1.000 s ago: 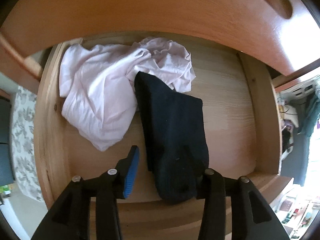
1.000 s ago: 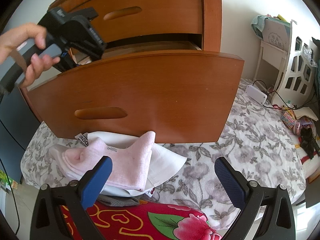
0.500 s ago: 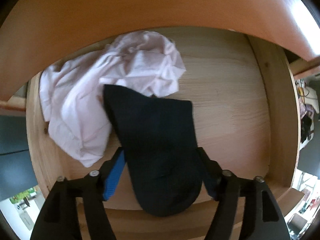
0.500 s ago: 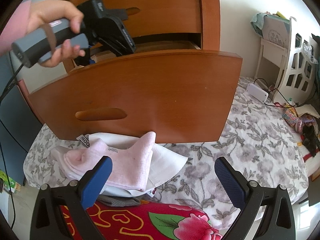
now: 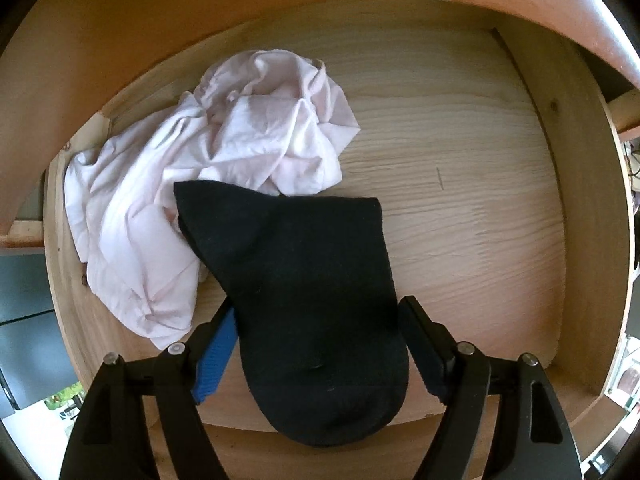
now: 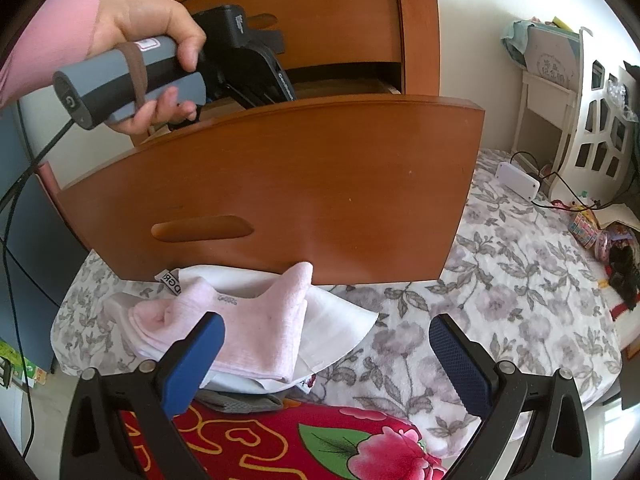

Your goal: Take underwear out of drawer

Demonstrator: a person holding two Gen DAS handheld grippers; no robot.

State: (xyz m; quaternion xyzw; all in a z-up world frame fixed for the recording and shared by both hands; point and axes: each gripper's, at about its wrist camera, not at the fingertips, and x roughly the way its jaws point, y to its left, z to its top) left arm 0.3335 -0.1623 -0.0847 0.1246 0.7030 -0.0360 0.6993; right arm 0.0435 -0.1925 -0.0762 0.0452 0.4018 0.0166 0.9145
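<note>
In the left wrist view, a black sock [image 5: 312, 280] lies on the floor of the open wooden drawer [image 5: 460, 208], partly over a crumpled pale pink garment [image 5: 224, 160]. My left gripper [image 5: 319, 308] points straight down. Its jaws are opening, with the sock's foot between the fingers and the pads beside the cloth, not pressing on it. In the right wrist view, a hand [image 6: 148, 16] holds that gripper's body [image 6: 256, 64] above the drawer front [image 6: 320, 184], which hides its fingertips. My right gripper [image 6: 326, 344] hangs open and empty above the bed.
Folded pink socks [image 6: 248, 320] rest on a white cloth [image 6: 332, 312] on the flowered bedspread [image 6: 500, 280] below the drawer front. A red flowered blanket [image 6: 320, 440] lies nearest. A white nightstand [image 6: 548, 80] and a white box [image 6: 518, 174] stand at the right.
The left gripper has come down into the drawer over the black sock, and its jaws have widened around it. The right gripper has stayed put.
</note>
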